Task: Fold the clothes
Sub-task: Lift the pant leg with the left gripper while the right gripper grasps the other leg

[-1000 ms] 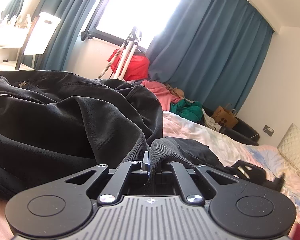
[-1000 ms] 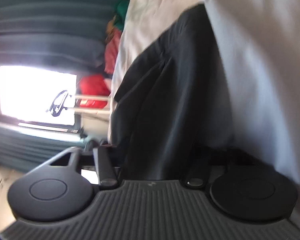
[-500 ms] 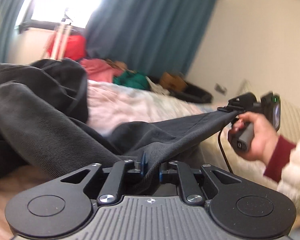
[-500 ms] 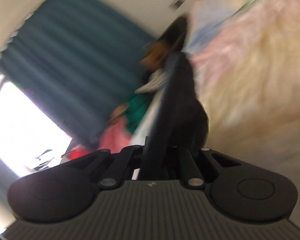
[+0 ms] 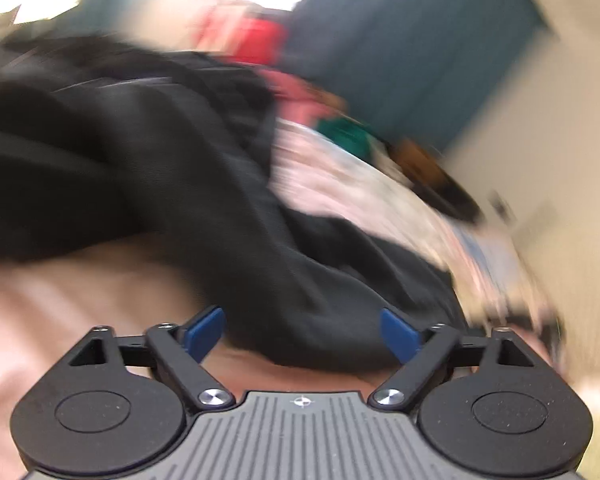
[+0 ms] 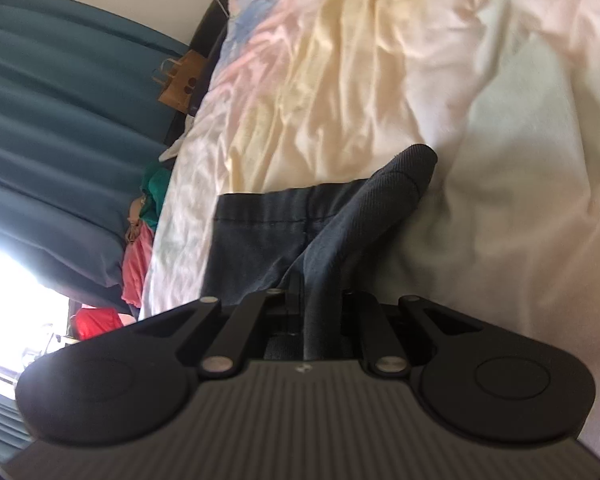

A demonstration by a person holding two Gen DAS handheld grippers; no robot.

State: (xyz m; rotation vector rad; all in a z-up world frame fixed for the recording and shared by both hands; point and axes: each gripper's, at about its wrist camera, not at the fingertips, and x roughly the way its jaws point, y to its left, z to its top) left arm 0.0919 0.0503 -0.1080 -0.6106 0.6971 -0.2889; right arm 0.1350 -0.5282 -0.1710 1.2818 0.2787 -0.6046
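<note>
Left gripper (image 5: 302, 330) opening, blue pads (image 5: 204, 334) spread wide with a fold of the black garment (image 5: 140, 168) lying between them but pressed by neither; view badly smeared, so fine contact not readable. Right gripper (image 6: 320, 312) clamped shut on a narrow rolled edge of the same dark cloth (image 6: 380, 208), the hem standing up past the fingertips and a flat panel with a stitched seam spread to its left over the pale bedsheet (image 6: 500, 160). Bulk of the garment heaped at the far left in the left wrist view, running down toward the near middle; bedsheet bare beyond it on the right. Judged step: laying out and straightening the garment on the bed ahead of a fold, one end let go, the other pinched. To do it well: keep the right pinch firm and low over the sheet, draw the edge taut without lifting it high, so the panel settles flat rather than bunching. Clear the left pads fully off the cloth before moving away, to avoid dragging a loose fold along. Then re-grip at a clean corner or hem, not mid-fabric, and match edge to edge. Likely trouble: thick twill slipping from a thin pinch, or the far heap staying rumpled under the fold. Teal curtain (image 6: 60, 100), paper bag (image 6: 180, 84) and coloured clothes (image 6: 140, 256) beyond the bed's far side, well apart.
</note>
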